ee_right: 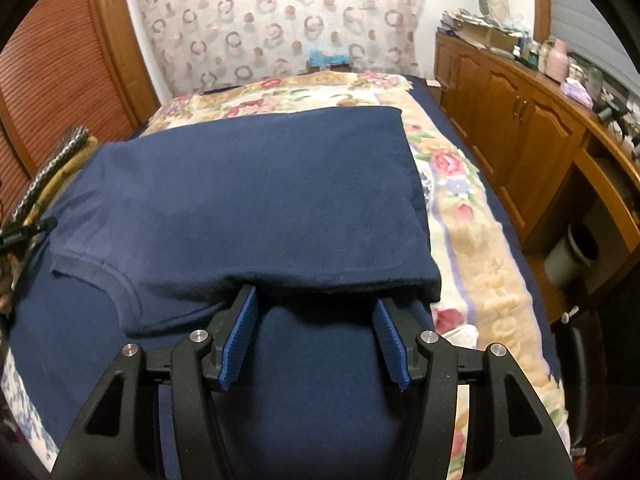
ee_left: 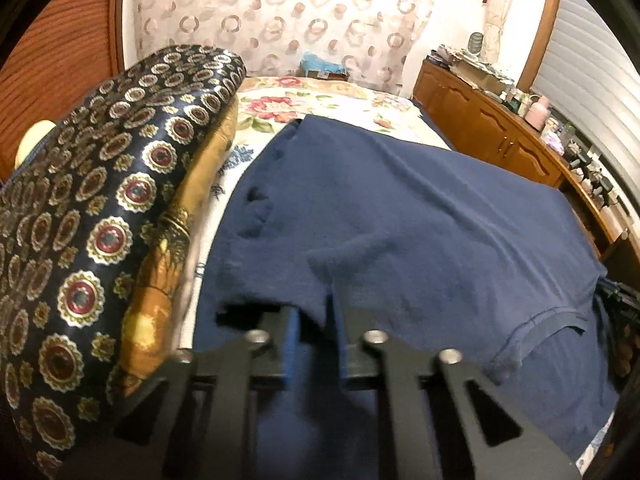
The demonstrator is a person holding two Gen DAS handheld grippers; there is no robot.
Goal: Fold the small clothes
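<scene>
**Navy shirt on the bed: left claw pinched on an edge, right claw spread at the fold**

While the navy T-shirt (ee_right: 248, 200) lies spread over the floral bedspread (ee_right: 472, 216), both grippers sit at its near edge. Shirt is partly folded: a doubled layer runs across the bed, neckline (ee_right: 120, 284) showing at the near left in the right wrist view.

Left gripper (ee_left: 314, 316): jaws drawn together, blue pads clamped on a raised pleat of the shirt's near edge. Cloth peaks up between the pads and puckers away from them. No earlier view to compare.

Right gripper (ee_right: 314, 312): jaws stand apart, ribbed blue pads (ee_right: 240, 344) angled outward. Tips are tucked just under the near fold of the shirt; dark fabric lies between the pads, but they do not press on it. Not gripping.

Surroundings, left wrist view: patterned dark cushion (ee_left: 92, 208) with medallion print leans at the left, a gold-brown cushion (ee_left: 168, 264) just beside it, touching the shirt's left margin or nearly so; cannot tell which.

Far end: circle-print curtain (ee_right: 280, 20). Right side: wooden cabinet (ee_right: 520, 128) with a cluttered top. Left: slatted wooden door (ee_right: 52, 92).
</scene>
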